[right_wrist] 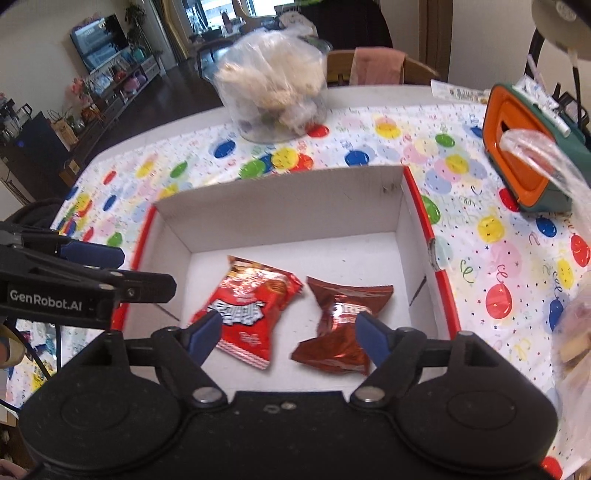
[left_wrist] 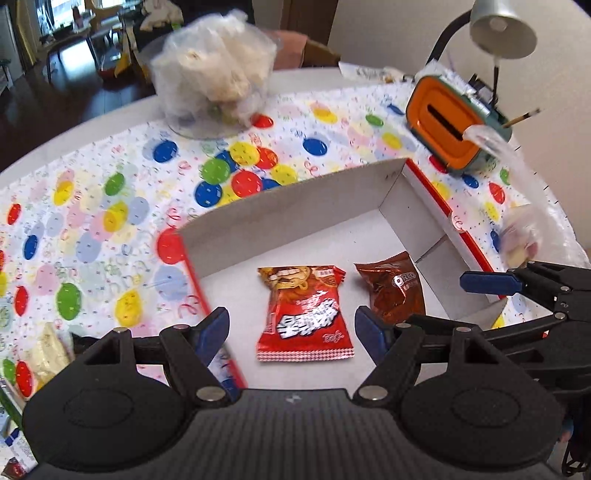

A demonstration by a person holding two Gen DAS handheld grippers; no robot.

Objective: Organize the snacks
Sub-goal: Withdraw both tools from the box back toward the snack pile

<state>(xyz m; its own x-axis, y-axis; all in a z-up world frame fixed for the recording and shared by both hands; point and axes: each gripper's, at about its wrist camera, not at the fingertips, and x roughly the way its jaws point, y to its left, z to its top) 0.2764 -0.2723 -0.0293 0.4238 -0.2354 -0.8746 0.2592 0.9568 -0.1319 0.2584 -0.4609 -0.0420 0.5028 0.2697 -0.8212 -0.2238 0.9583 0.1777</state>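
A red snack packet (left_wrist: 304,314) and a brown Oreo packet (left_wrist: 393,290) lie flat on the floor of a white cardboard box (left_wrist: 295,195) with red outer sides. My left gripper (left_wrist: 291,334) is open and empty, hovering above the red packet. My right gripper (right_wrist: 290,338) is open and empty, above both packets: the red one (right_wrist: 249,314) and the Oreo one (right_wrist: 340,325). The box also shows in the right wrist view (right_wrist: 280,206). Each gripper shows at the edge of the other's view.
A clear jar of wrapped snacks (left_wrist: 214,74) stands at the table's far side on a balloon-print cloth (left_wrist: 92,206). An orange and green bag dispenser (left_wrist: 454,129) with a plastic bag (left_wrist: 517,158) sits right. A pale packet (left_wrist: 46,350) lies left. A lamp (left_wrist: 502,26) overhangs.
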